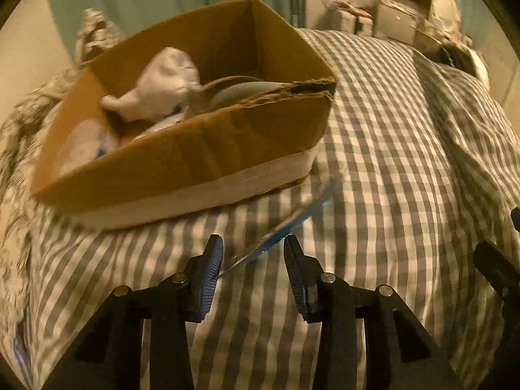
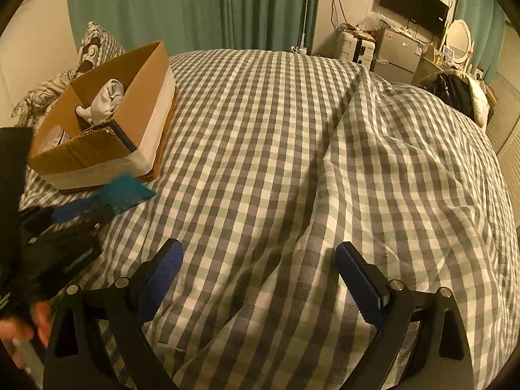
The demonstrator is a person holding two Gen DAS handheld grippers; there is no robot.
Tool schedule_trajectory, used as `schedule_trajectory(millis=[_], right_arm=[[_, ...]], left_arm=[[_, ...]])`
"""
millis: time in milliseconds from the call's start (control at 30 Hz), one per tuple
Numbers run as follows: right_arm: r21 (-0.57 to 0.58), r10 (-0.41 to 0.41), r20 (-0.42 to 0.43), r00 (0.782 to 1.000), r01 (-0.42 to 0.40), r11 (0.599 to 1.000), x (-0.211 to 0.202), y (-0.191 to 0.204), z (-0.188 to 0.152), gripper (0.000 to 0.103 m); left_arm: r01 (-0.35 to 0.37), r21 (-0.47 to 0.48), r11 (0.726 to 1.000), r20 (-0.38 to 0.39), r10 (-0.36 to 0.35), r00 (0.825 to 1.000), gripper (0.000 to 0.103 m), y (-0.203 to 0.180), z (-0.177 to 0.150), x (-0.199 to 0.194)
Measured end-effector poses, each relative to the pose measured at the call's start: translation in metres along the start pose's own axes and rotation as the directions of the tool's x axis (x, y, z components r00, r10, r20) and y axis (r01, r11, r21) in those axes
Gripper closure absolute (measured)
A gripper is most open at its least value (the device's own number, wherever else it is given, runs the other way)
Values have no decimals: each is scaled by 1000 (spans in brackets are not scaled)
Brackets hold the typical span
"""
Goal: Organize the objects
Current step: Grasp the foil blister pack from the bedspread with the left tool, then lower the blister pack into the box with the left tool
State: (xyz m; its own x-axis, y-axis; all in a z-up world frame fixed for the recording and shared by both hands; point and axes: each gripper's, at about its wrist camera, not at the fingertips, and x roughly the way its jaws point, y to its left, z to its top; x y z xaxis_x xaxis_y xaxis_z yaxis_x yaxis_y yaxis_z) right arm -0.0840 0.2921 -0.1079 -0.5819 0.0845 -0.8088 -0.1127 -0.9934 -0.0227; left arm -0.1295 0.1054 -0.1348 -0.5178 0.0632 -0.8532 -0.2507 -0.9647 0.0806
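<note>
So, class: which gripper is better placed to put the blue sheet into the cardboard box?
Left gripper: the blue sheet lies between its open fingers, beside the cardboard box. The right gripper hovers over bare bedding.

Soft grey-and-white checked cloth bedcover (image 2: 276, 136): woven, matt, creased into folds. Open brown cardboard box (image 1: 182, 149): matt corrugated board w/ rough torn top edge; pale smooth paper-like band along its base. White crumpled cloth bundle (image 1: 162, 84) inside box, matt, soft-looking. Thin blue see-through plastic sheet (image 1: 292, 224), slightly glossy, smooth; blurred in right wrist view. Left gripper (image 1: 253, 260): black matt hard plastic-looking arms, shiny round metal pins, blue ribbed pads on its fingers (image 1: 209, 269), rubbery look. Right gripper (image 2: 260, 276): same black matt frame, blue textured pads, metal pins. Green cloth curtain (image 2: 195, 6), matt, pleated.
</note>
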Motion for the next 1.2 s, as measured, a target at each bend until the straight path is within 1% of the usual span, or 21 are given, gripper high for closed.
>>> schedule_trajectory(millis=[67, 100, 133, 200, 300, 367, 467, 533, 600, 633, 700, 733, 767, 867, 933, 967, 1100, 1200], right_arm=[[6, 7, -6, 1000, -7, 1000, 1, -1, 0, 8], [7, 10, -9, 1000, -10, 1000, 2, -2, 0, 8], [9, 12, -15, 1000, -12, 1000, 3, -2, 0, 8], [12, 12, -25, 1000, -11, 1000, 5, -3, 0, 8], [16, 13, -28, 1000, -13, 1000, 7, -4, -1, 8], [16, 12, -28, 1000, -12, 1000, 8, -4, -1, 8], [18, 15, -25, 1000, -15, 1000, 4, -2, -4, 8], [14, 35, -10, 999, -35, 999, -2, 0, -5, 8], [8, 55, 15, 998, -55, 998, -14, 6, -5, 8], [5, 65, 27, 997, -65, 998, -23, 8, -5, 8], [5, 83, 65, 994, -83, 997, -40, 11, -4, 8], [4, 90, 78, 993, -90, 996, -47, 13, -3, 8], [3, 93, 94, 991, -94, 996, -57, 15, 0, 8], [-15, 91, 125, 988, -90, 996, -75, 23, 10, 8], [-31, 93, 153, 984, -89, 996, -86, 31, 21, 8], [-42, 101, 170, 980, -95, 995, -92, 35, 27, 8], [-72, 142, 236, 961, -129, 989, -110, 54, 67, 8], [-100, 163, 282, 946, -140, 985, -115, 69, 99, 8]], left_arm=[[42, 26, 999, -9, -42, 999, 66, 0, 0, 4], [57, 45, 997, -6, -57, 998, 71, -1, -1, 4], [77, 69, 995, -6, -77, 997, 79, -4, -2, 4], [96, 108, 989, -2, -97, 995, 89, -9, -7, 2], [103, 180, 978, 13, -107, 994, 95, -24, -13, -8], [114, 203, 973, 24, -121, 992, 95, -29, -16, -18], [144, 197, 970, 38, -154, 987, 95, -27, -20, -41], [153, 184, 971, 22, -159, 987, 95, -23, -23, -55], [148, 168, 975, -19, -147, 989, 95, -15, -25, -65], [152, 150, 977, -29, -149, 988, 95, -8, -27, -72], [203, 89, 975, -30, -201, 979, 95, 11, -26, -88], [219, 63, 974, -21, -218, 976, 95, 13, -20, -91], [225, 45, 973, -4, -225, 974, 95, 18, -15, -99], [203, 37, 978, 80, -206, 975, 95, 35, 2, -131], [205, 29, 978, 128, -207, 970, 95, 36, 24, -142], [208, 22, 978, 151, -209, 966, 95, 44, 31, -150], [168, 10, 986, 222, -166, 961, 95, 67, 61, -170], [149, -6, 989, 247, -143, 958, 95, 82, 86, -170]])
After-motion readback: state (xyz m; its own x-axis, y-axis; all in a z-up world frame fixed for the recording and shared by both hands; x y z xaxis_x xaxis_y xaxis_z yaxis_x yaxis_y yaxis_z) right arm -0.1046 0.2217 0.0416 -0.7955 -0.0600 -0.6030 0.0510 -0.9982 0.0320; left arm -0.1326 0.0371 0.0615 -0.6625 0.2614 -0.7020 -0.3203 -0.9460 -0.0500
